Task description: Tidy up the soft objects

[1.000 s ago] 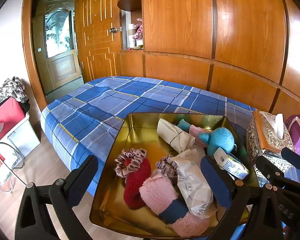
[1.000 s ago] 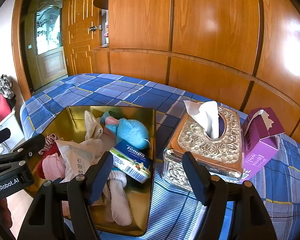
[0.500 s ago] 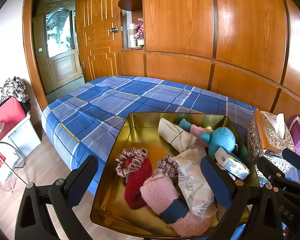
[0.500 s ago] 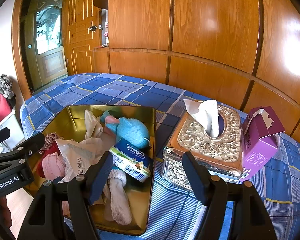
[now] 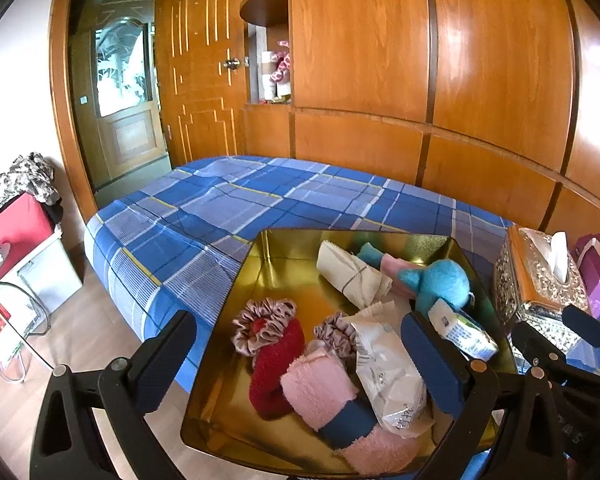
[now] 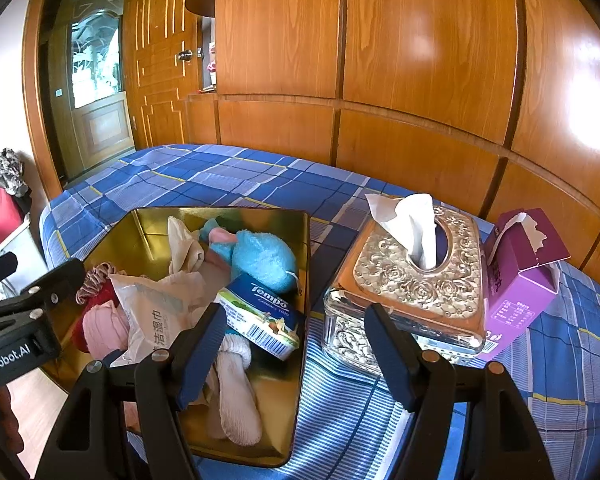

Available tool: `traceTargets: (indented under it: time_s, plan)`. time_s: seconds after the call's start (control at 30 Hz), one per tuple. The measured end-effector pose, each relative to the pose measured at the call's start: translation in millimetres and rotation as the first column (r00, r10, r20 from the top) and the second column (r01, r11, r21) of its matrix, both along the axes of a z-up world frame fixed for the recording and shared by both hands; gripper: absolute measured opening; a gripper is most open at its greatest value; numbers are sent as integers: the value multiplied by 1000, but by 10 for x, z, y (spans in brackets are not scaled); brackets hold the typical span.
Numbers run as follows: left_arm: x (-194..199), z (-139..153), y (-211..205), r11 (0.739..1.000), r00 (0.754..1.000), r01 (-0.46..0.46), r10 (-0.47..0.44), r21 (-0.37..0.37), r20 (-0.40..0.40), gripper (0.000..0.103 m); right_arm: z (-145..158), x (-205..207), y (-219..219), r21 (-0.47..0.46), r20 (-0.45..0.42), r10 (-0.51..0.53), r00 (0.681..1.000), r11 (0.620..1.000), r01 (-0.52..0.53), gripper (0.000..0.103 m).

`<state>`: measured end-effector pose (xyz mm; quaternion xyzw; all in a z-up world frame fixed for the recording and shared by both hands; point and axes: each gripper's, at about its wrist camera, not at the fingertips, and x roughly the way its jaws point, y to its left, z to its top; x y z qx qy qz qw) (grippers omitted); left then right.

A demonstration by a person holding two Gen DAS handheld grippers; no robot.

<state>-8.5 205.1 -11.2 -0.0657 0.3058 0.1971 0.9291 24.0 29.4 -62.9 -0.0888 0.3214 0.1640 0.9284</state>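
A gold metal tray (image 5: 268,256) (image 6: 140,232) sits on the blue plaid bed. It holds a blue plush toy (image 5: 444,284) (image 6: 264,256), a Tempo tissue pack (image 5: 460,330) (image 6: 260,316), a white wet-wipe packet (image 5: 388,368) (image 6: 152,312), a pink rolled towel (image 5: 320,392), a red fuzzy item (image 5: 272,364), two scrunchies (image 5: 260,320), a cream cloth (image 5: 352,276) and pale socks (image 6: 236,396). My left gripper (image 5: 300,352) is open and empty above the tray's near side. My right gripper (image 6: 296,344) is open and empty, over the tray's right edge.
A silver embossed tissue box (image 6: 412,280) (image 5: 540,276) stands right of the tray, with a purple carton (image 6: 520,280) beyond it. Wooden wall panels run behind the bed (image 5: 236,208). A red box and white bin (image 5: 20,248) stand on the floor at left.
Both views have shifted slightly; the tray and tissue box sit a little lower and nearer. Both grippers stay open and empty.
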Motion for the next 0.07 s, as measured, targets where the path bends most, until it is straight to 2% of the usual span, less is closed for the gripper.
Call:
traceTargets:
  time_s: [0.07]
  plan:
    - [-2, 2, 8, 1000, 1000, 8, -8, -15, 1, 103, 9, -7, -14, 5, 4, -1, 1000, 1000, 1, 72]
